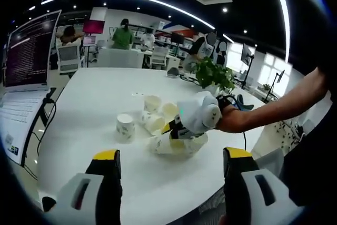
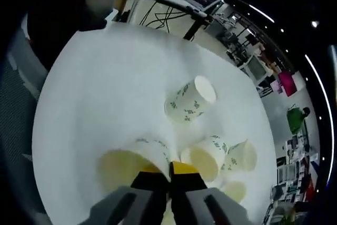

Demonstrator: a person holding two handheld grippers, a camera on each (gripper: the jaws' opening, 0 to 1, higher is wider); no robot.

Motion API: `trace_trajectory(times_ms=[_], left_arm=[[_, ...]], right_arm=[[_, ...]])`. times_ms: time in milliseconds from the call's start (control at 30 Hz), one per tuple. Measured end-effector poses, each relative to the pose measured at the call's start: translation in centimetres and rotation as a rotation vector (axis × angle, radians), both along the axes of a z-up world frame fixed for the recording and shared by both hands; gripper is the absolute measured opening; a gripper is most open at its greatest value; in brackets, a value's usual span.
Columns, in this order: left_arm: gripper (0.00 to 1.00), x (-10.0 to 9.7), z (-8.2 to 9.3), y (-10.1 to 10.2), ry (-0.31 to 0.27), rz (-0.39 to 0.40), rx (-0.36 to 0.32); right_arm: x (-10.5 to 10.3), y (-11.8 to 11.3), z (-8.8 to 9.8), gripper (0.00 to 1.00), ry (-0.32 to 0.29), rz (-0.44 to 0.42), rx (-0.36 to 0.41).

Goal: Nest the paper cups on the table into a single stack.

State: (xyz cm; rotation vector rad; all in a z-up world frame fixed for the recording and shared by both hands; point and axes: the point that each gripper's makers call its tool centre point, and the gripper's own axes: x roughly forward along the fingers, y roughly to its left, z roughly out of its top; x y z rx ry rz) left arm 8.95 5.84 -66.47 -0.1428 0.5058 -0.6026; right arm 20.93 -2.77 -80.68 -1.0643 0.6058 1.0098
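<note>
Several white paper cups with green print are on the round white table [image 1: 95, 93]. One stands upside down [image 1: 125, 127] [image 2: 192, 100], apart from the rest. Others lie clustered [image 1: 154, 122] [image 2: 208, 156], one upright [image 1: 152, 103]. My right gripper [image 2: 168, 175] is shut on the rim of a cup [image 2: 126, 164] lying on its side. In the left gripper view that gripper [image 1: 195, 117] comes in from the right in a person's hand, over the same cup [image 1: 176, 145]. My left gripper [image 1: 171, 156] hovers open above the table's near edge, holding nothing.
An open laptop [image 1: 31, 51] with a cable [image 1: 45, 119] stands on a side table at the left. A potted plant [image 1: 213, 75] sits at the table's far right. Chairs, desks and people are in the background. The person's arm [image 1: 284, 104] reaches in from the right.
</note>
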Motion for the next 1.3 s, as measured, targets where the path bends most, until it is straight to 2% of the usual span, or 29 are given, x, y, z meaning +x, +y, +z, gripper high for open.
trace_trajectory(times_ms=[133, 200, 600, 900, 1300], left_arm=[[0.78, 0.0, 0.0, 0.3, -0.001, 0.007, -0.002], [0.78, 0.0, -0.1, 0.3, -0.001, 0.007, -0.004], [0.79, -0.5, 0.0, -0.5, -0.008, -0.003, -0.005], [0.8, -0.2, 0.3, -1.2, -0.018, -0.028, -0.006], [0.8, 0.1, 0.5, -2.4, -0.024, -0.068, -0.013]], right_arm=[[-0.3, 0.1, 0.3, 0.0, 0.04, -0.042, 0.054], [-0.4, 0.3, 0.6, 0.0, 0.081, -0.087, 0.109], [0.1, -0.5, 2.9, 0.0, 0.138, -0.195, 0.242], [0.9, -3.4, 5.2, 0.0, 0.117, -0.265, 0.275], [0.2, -6.8, 8.0, 0.0, 0.086, -0.334, 0.304]])
